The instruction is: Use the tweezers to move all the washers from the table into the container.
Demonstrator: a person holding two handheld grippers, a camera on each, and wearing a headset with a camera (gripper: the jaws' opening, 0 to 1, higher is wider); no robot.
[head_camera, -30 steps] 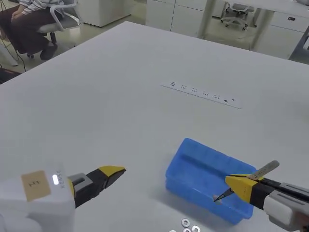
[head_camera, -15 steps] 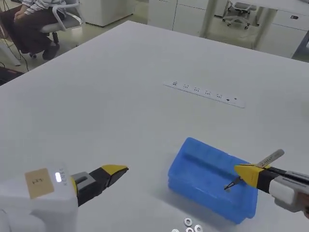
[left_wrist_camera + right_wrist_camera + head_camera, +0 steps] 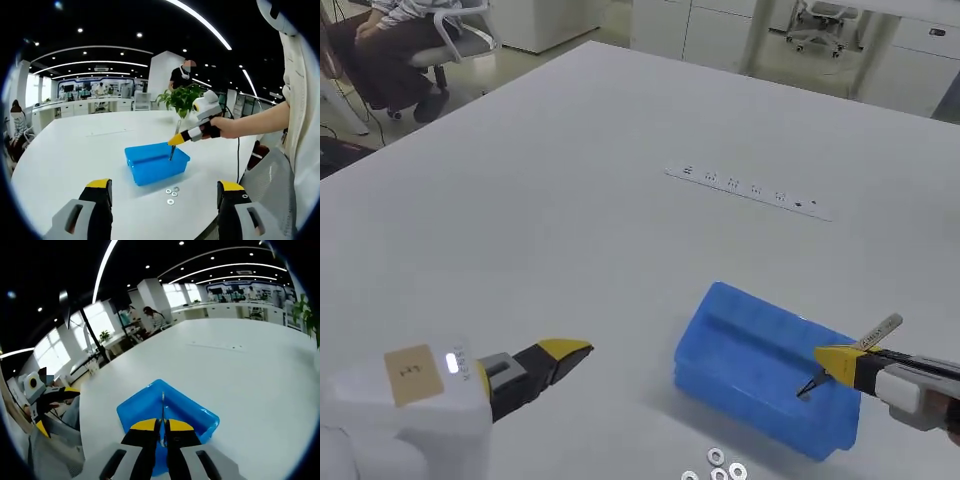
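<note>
Right tool (image 3: 830, 362) clamps tweezers (image 3: 878, 332) over one container (image 3: 740, 340); three washers (image 3: 717, 468) on table (image 3: 570, 200).

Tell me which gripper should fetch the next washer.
Right. The right gripper is shut on the tweezers, their tips at the container, with the washers on the table just beside it. The left gripper is open and empty.
</note>
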